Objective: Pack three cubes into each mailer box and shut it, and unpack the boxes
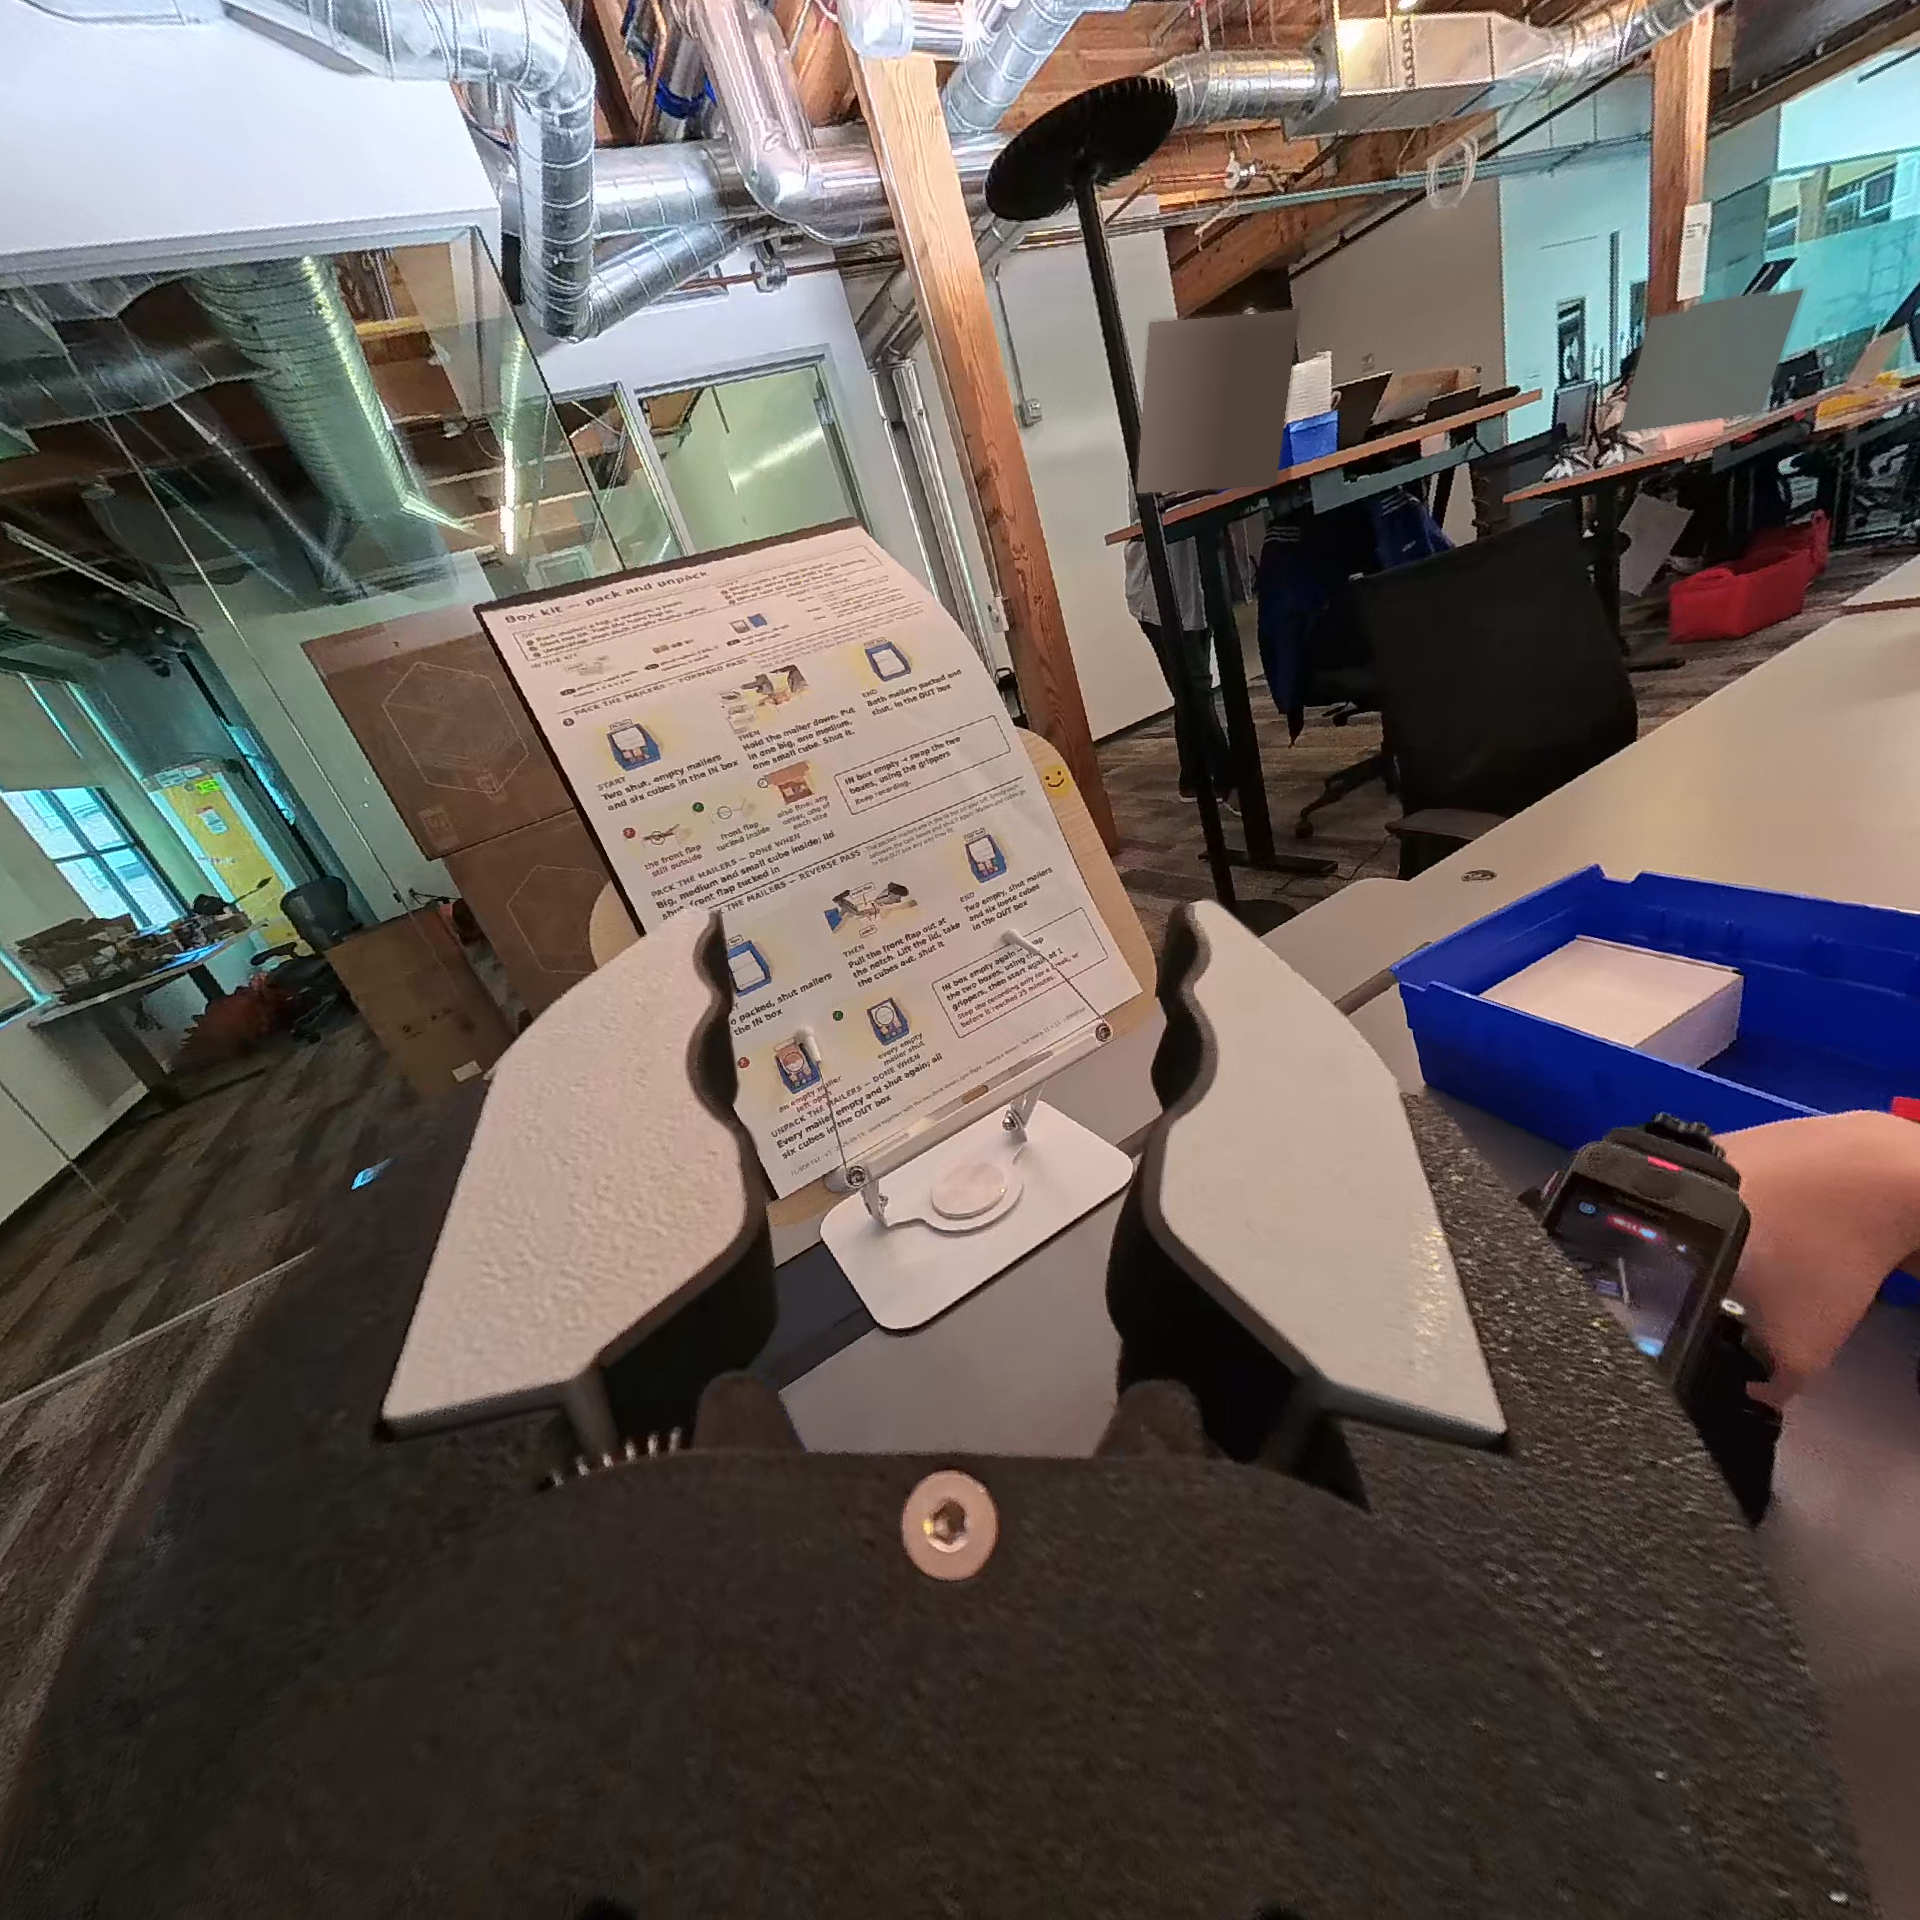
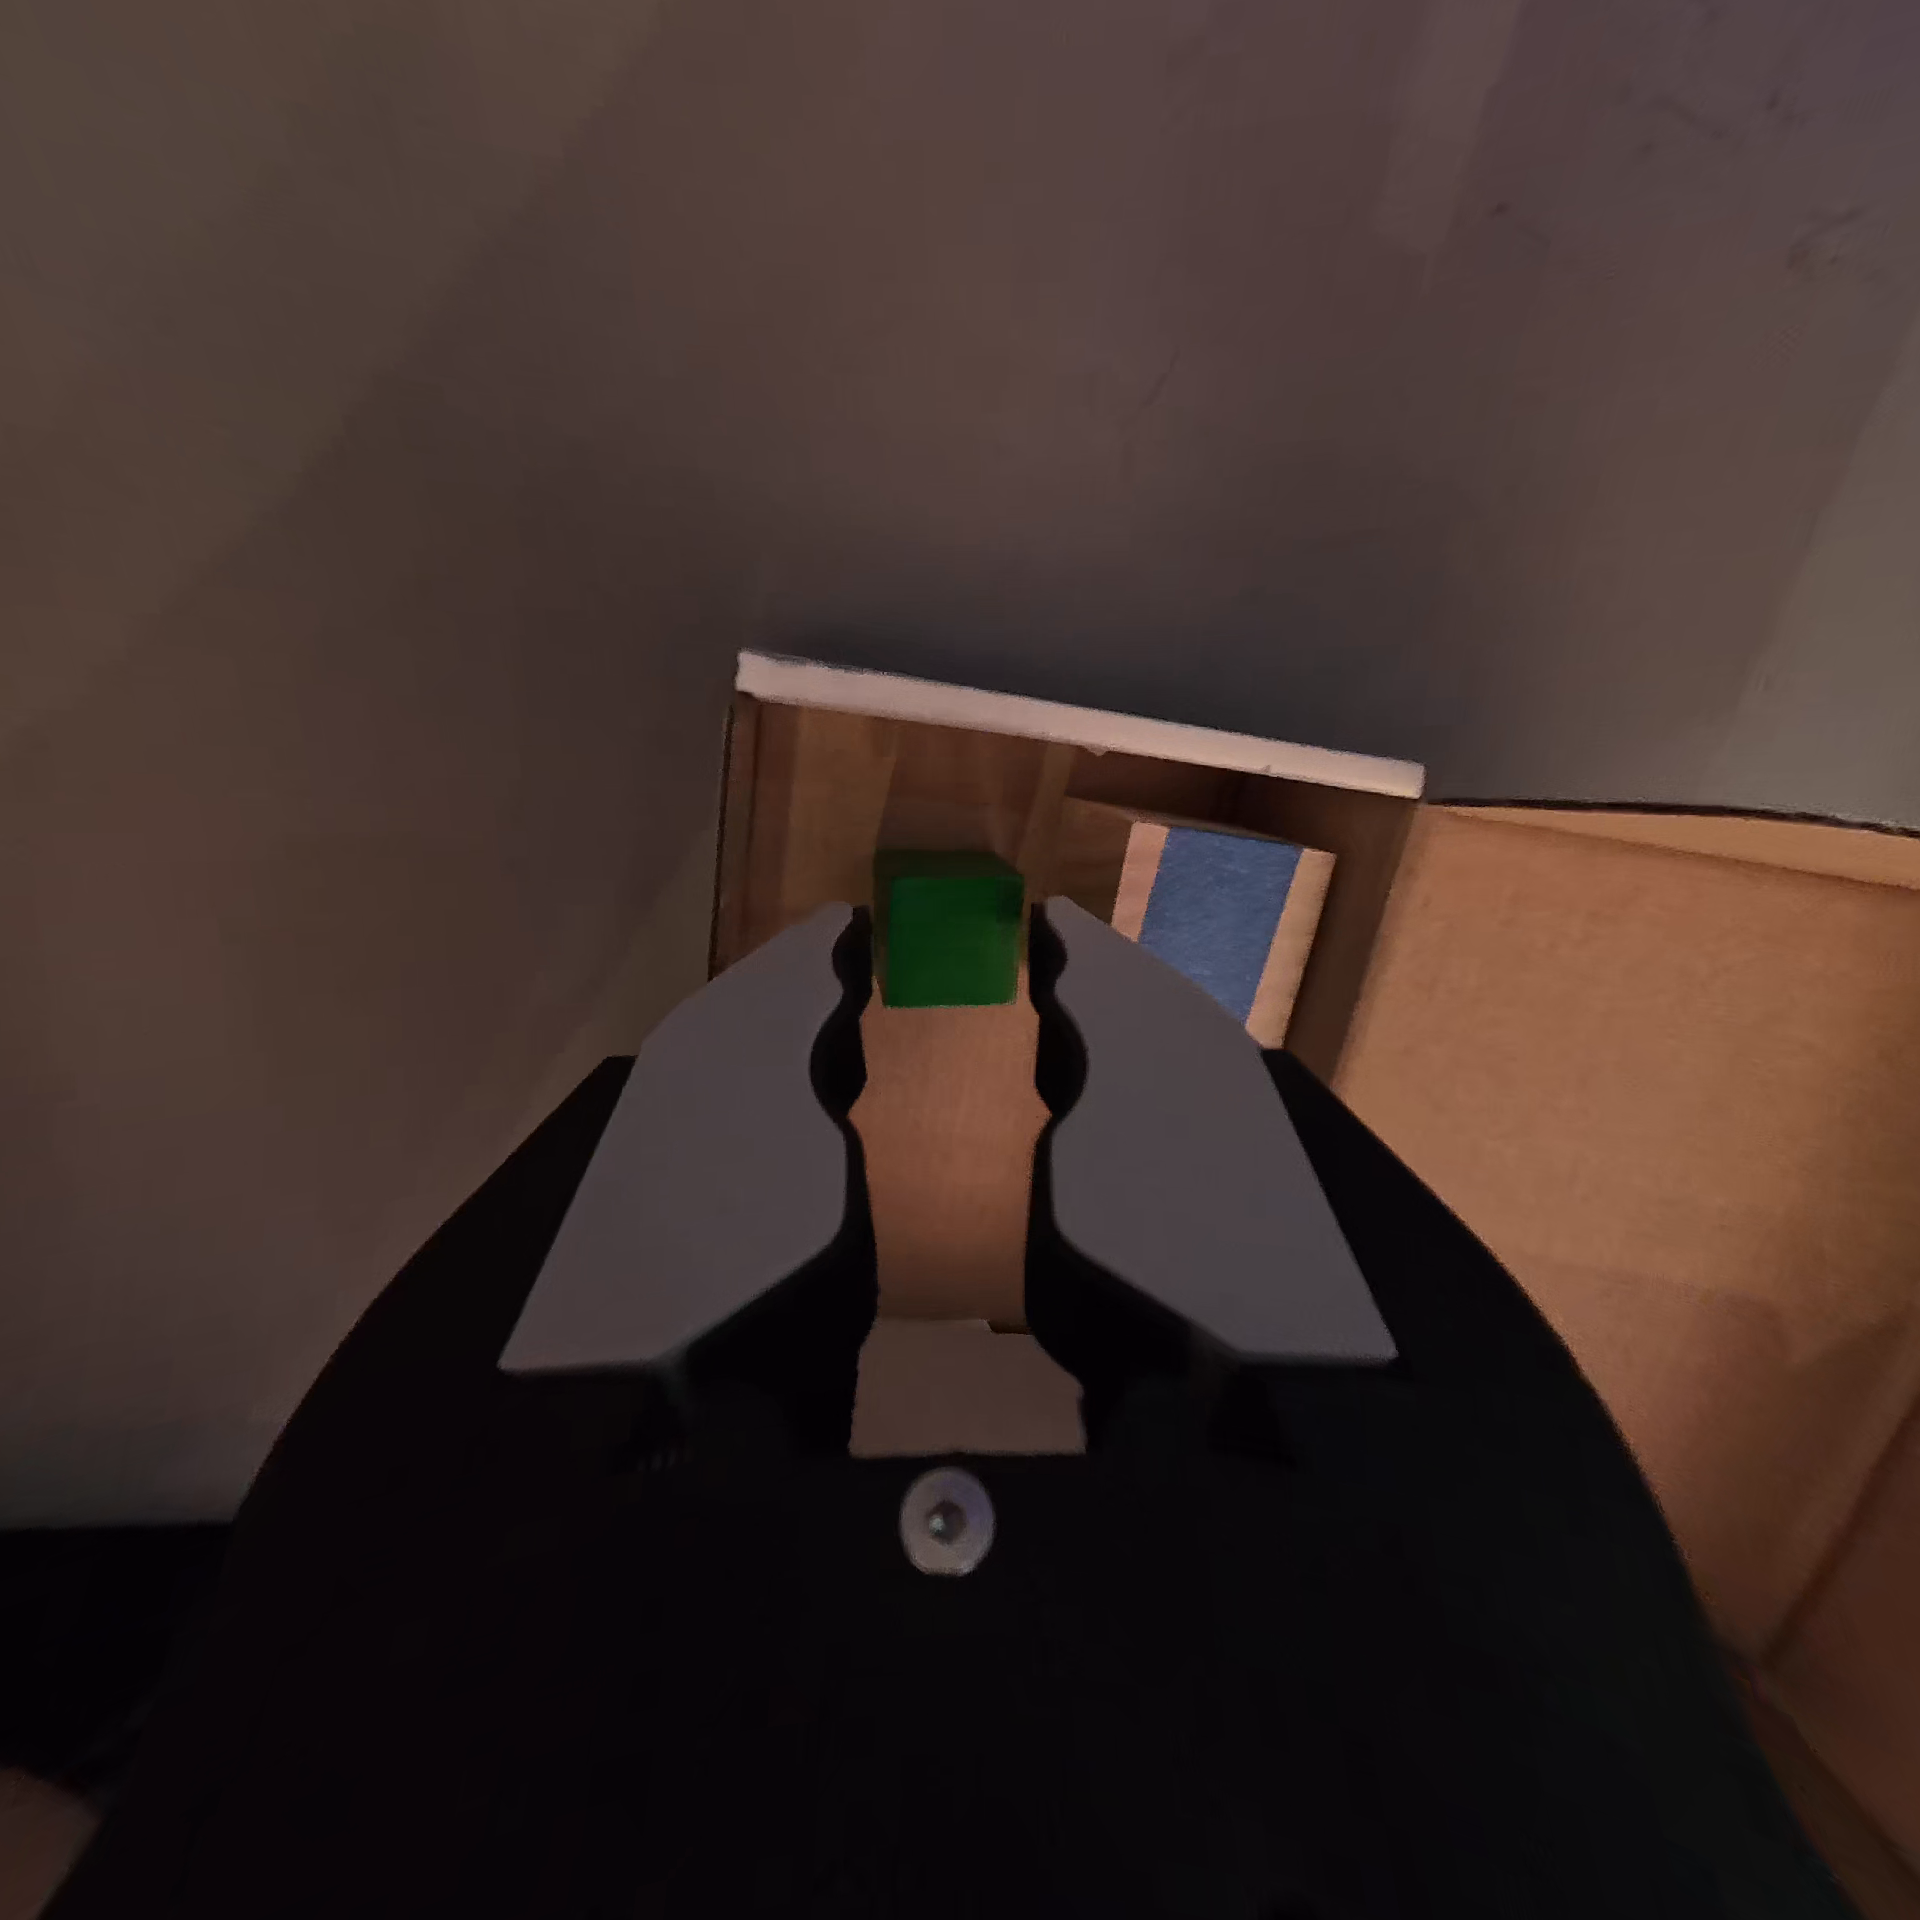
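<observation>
In the right wrist view my right gripper (image 2: 948,920) is shut on a small green cube (image 2: 945,951), held at the fingertips inside an open mailer box (image 2: 1081,722). The box has a white outside and brown inside, and its lid (image 2: 1610,1091) lies open to the right. A larger wooden cube with a blue face (image 2: 1216,925) sits in the box's right part. In the left wrist view my left gripper (image 1: 951,920) is open and empty, raised above the table's left end. A shut white mailer box (image 1: 1621,997) lies in a blue bin (image 1: 1558,935) to its right.
A printed instruction sheet (image 1: 831,790) stands on a white stand straight ahead of the left gripper. A person's hand (image 1: 1808,1226) with a black device (image 1: 1642,1257) is at the right. The grey table (image 1: 1714,790) runs back right, with office desks and chairs beyond. Tip to tip, the grippers are about 35 cm apart.
</observation>
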`<state>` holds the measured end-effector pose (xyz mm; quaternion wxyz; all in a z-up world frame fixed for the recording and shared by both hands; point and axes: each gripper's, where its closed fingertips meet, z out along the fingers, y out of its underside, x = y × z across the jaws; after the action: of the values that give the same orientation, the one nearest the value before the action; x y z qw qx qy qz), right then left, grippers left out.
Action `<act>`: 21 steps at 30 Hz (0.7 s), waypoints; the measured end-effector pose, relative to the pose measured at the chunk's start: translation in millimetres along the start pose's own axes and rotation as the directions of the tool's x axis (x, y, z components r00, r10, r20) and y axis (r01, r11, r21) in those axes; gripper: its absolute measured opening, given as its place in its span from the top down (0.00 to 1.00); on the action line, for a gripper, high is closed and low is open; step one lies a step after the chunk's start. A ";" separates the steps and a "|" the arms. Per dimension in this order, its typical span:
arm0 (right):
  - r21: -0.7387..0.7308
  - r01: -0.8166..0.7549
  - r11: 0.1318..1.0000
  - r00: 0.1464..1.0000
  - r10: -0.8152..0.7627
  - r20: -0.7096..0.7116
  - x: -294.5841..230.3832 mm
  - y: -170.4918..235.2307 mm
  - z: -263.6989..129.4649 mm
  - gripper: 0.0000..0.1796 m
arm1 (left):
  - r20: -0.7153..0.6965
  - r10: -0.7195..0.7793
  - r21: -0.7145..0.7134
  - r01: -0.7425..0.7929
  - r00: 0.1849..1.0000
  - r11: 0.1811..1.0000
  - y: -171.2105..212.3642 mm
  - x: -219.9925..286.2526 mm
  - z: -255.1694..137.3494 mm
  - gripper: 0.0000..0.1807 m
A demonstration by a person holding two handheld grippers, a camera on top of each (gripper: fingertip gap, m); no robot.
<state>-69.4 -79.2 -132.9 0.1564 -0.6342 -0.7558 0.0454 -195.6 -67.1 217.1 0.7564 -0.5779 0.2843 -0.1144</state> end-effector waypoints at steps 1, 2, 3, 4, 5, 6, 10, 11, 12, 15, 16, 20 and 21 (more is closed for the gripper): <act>-0.001 0.007 1.000 1.000 -0.007 -0.002 -0.1 0.0 1.2 0.83 | -0.002 0.001 0.001 -0.001 1.000 1.000 -0.2 0.7 -0.1 0.56; -0.002 0.011 1.000 1.000 -0.011 -0.006 -0.1 -0.2 1.8 0.84 | -0.005 0.004 0.000 -0.004 1.000 1.000 -0.2 1.6 0.0 0.56; -0.007 0.010 1.000 1.000 -0.010 -0.006 -0.3 -0.1 2.3 0.84 | -0.008 0.009 -0.002 -0.009 1.000 1.000 0.0 2.7 0.3 0.56; -0.012 0.010 1.000 1.000 -0.010 -0.009 -0.4 0.1 2.5 0.84 | -0.009 0.013 -0.004 -0.013 1.000 1.000 0.4 3.3 0.8 0.56; -0.017 0.013 1.000 1.000 -0.013 -0.013 -0.3 0.3 2.6 0.84 | -0.011 0.015 -0.006 -0.015 1.000 1.000 0.9 4.2 1.4 0.56; -0.024 0.015 1.000 1.000 -0.015 -0.016 -0.5 0.7 2.8 0.84 | -0.014 0.016 -0.007 -0.016 1.000 1.000 1.1 5.2 2.1 0.56; -0.043 0.023 0.999 0.999 -0.024 -0.027 -0.5 1.5 3.6 0.85 | -0.025 0.024 -0.016 -0.024 0.999 1.000 3.2 8.9 5.1 0.56; -0.045 0.022 0.999 0.999 -0.023 -0.028 -0.6 1.6 3.7 0.85 | -0.028 0.026 -0.018 -0.026 0.999 0.999 3.8 9.8 5.8 0.56; -0.048 0.021 0.999 0.999 -0.022 -0.029 -0.6 1.8 3.5 0.85 | -0.030 0.028 -0.020 -0.028 0.999 0.999 4.2 10.6 6.4 0.56; -0.043 0.031 0.999 0.999 -0.032 -0.039 0.9 0.9 1.7 0.85 | -0.037 0.034 -0.026 -0.035 0.999 0.999 5.4 13.2 8.1 0.56; -0.028 0.034 0.999 0.999 -0.035 -0.037 0.4 -1.1 -1.1 0.85 | -0.039 0.036 -0.027 -0.037 0.999 0.999 5.5 13.8 8.3 0.56; 0.060 0.029 0.998 0.997 -0.025 -0.071 0.7 -10.8 -36.4 0.85 | -0.046 0.041 -0.028 -0.042 0.998 0.999 5.5 16.6 8.8 0.57; 0.077 0.027 0.997 0.994 -0.019 -0.106 3.1 -10.3 -52.4 0.85 | -0.048 0.043 -0.028 -0.044 0.998 0.999 5.5 17.2 8.9 0.57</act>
<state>-64.2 -85.0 -79.9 0.2212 -0.6204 -0.7514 0.0395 -177.5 -66.8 208.3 0.7432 -0.5798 0.3162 -0.1074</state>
